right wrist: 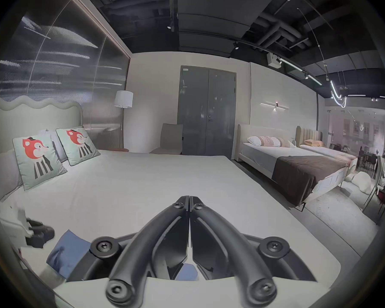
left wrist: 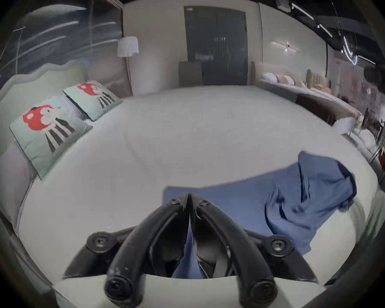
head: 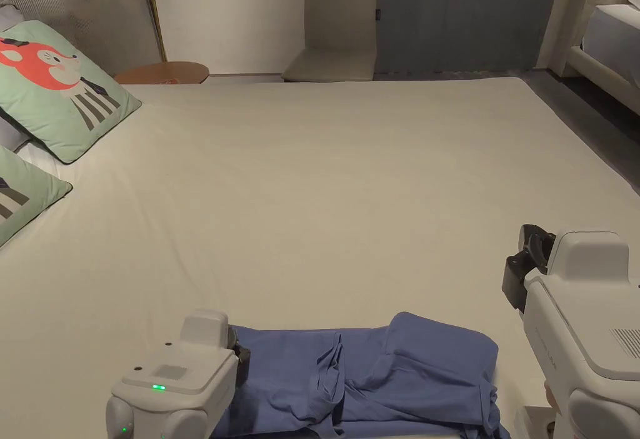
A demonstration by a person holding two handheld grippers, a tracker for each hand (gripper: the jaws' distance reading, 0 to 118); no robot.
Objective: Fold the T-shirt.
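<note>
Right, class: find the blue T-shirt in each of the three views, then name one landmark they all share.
Head view: T-shirt at the bottom centre, on the bed's near edge.
Left gripper view: lower right, running in between that gripper's jaws.
Right gripper view: lower left, partly behind the jaws.
Shared landmark: the fox cushion at the head of the bed.
</note>
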